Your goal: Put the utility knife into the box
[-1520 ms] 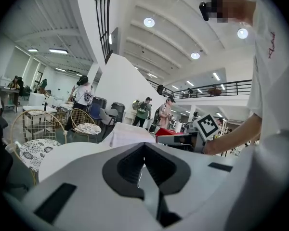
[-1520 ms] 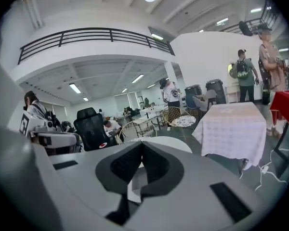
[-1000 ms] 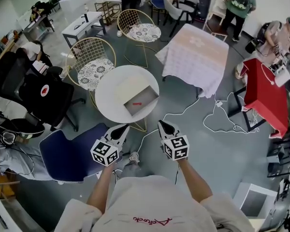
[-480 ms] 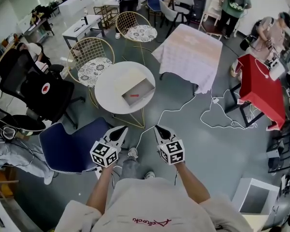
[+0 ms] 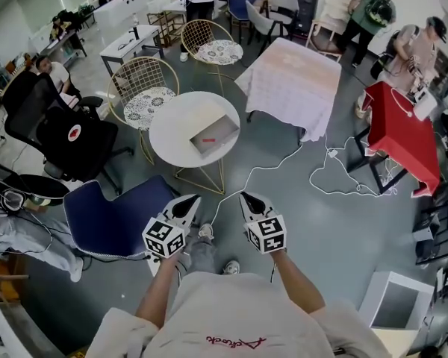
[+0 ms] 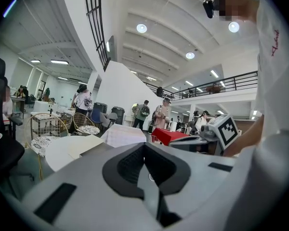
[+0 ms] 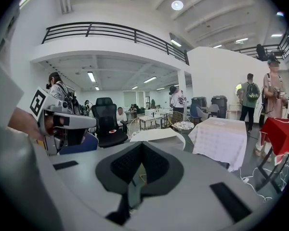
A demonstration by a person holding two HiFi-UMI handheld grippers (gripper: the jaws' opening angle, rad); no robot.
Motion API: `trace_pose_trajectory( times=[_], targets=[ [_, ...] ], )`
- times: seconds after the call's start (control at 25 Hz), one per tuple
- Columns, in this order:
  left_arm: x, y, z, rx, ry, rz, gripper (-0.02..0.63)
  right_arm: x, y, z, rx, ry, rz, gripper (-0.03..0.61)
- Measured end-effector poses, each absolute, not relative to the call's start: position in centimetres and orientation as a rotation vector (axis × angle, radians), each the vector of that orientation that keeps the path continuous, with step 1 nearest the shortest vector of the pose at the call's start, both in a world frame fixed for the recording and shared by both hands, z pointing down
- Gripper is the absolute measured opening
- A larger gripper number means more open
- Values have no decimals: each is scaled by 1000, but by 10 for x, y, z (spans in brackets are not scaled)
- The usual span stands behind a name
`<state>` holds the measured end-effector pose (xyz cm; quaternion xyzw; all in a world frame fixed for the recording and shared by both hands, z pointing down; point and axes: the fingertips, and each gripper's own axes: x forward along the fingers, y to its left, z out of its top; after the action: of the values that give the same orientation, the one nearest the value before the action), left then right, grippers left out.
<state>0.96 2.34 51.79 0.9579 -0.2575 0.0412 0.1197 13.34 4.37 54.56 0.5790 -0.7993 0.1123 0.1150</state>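
Note:
A grey open box (image 5: pixel 214 135) sits on the round white table (image 5: pixel 172 136), well ahead of me. A small red utility knife (image 5: pixel 207 139) lies inside it. My left gripper (image 5: pixel 190 200) and right gripper (image 5: pixel 248 198) hover side by side over the floor, short of the table, and both point toward it. Both are shut with nothing between their jaws. From the left gripper (image 6: pixel 145 147) view, the table (image 6: pixel 62 148) shows low at the left. The right gripper (image 7: pixel 141 149) view has the table (image 7: pixel 159 134) straight ahead past the closed jaws.
A blue chair (image 5: pixel 112 218) stands just left of my left gripper, and a black office chair (image 5: pixel 75 144) beyond it. Two gold wire chairs (image 5: pixel 145 95) flank the round table. To the right are a cloth-covered table (image 5: pixel 295 84), a red table (image 5: pixel 399 136) and white floor cables (image 5: pixel 336 174). People stand at the back.
The round table and box now lie a little farther ahead than a second ago. Both grippers have stayed shut and side by side.

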Motion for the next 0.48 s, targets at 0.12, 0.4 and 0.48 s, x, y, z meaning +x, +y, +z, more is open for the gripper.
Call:
trace_pose_trajectory(
  times=[0.12, 0.4, 0.48],
  targets=[
    [12, 28, 516, 2809, -757, 121, 11, 134, 47, 542, 1696, -2350, 312, 15],
    [17, 36, 511, 2815, -753, 110, 11, 138, 52, 538, 1700, -2352, 296, 15],
    [17, 38, 512, 2817, -749, 111, 11, 138, 53, 538, 1703, -2351, 293, 15]
  ],
)
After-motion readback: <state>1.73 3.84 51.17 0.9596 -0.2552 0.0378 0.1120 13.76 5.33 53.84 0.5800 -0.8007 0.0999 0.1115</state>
